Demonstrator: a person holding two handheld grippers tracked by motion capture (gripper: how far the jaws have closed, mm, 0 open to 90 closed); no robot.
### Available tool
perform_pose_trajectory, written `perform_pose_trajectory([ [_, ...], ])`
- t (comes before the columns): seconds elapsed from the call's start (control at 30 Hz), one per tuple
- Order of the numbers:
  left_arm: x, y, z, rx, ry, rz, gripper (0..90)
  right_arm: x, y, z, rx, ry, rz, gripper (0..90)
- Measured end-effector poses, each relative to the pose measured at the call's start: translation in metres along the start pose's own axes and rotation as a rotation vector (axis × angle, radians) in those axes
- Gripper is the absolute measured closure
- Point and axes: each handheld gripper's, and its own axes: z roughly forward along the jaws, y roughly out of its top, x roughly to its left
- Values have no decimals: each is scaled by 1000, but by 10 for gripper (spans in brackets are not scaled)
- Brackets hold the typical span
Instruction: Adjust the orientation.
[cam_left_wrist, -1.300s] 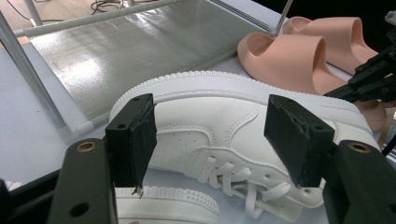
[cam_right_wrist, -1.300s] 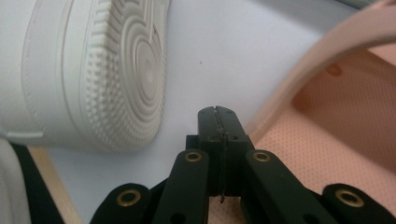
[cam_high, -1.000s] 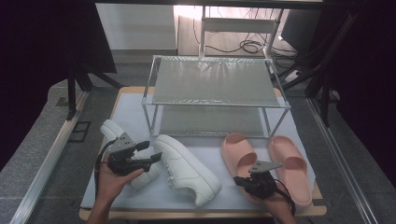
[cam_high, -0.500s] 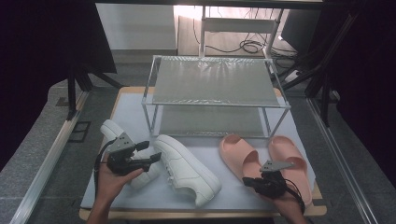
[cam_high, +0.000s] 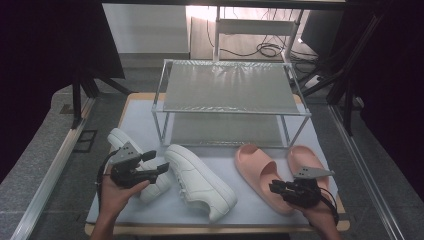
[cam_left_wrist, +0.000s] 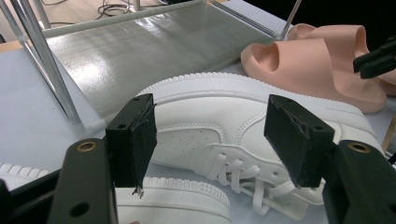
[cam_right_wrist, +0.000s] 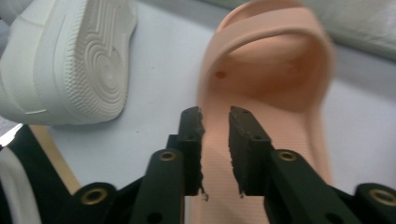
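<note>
From the high view, the right gripper meets the left pink slide's heel on the mat before the rack. Its own view shows jaws nearly closed astride the edge: seat deeper before squeezing. The left gripper gapes over the white sneaker.

Your right claw covers the heel of the near pink slipper; your left claw hides part of the far white sneaker, and the slipper's toe blurs up close.

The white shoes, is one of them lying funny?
Yes. One white sneaker lies tipped on its side by the pink slides, its ribbed sole facing the right hand-held gripper. The other sneaker sits upright.
</note>
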Motion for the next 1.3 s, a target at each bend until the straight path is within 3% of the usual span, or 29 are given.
perform_pose_trajectory([
  [0.1,-1,-1,-2,-1,4,0,348,-5,2,-10,-18,-28,1,634],
  [0.27,-2,-1,-6,-10,12,-1,348,-12,4,-24,-54,-70,10,582],
  [0.53,-4,0,-6,-10,15,8,347,-22,1,-37,-63,-127,21,576],
  [0.73,-5,1,-4,-7,11,10,346,-35,-6,-50,-72,-174,56,586],
  [0.87,-4,0,-4,-6,15,9,347,-46,-11,-59,-90,-195,83,627],
  [0.9,-4,0,-4,-6,16,9,347,-53,-14,-66,-114,-227,101,663],
  [0.93,-4,0,-4,-5,17,9,347,-53,-14,-66,-114,-227,101,663],
  [0.97,-5,0,-4,-6,17,8,347,-61,-16,-73,-138,-249,127,705],
  [1.03,-5,1,-4,-7,16,9,347,-63,-17,-76,-147,-257,141,736],
  [1.1,-5,1,-4,-6,16,9,347,-75,-22,-82,-154,-275,176,814],
  [1.3,-6,0,-3,-2,16,8,347,-97,-27,-80,-149,-325,223,900],
])
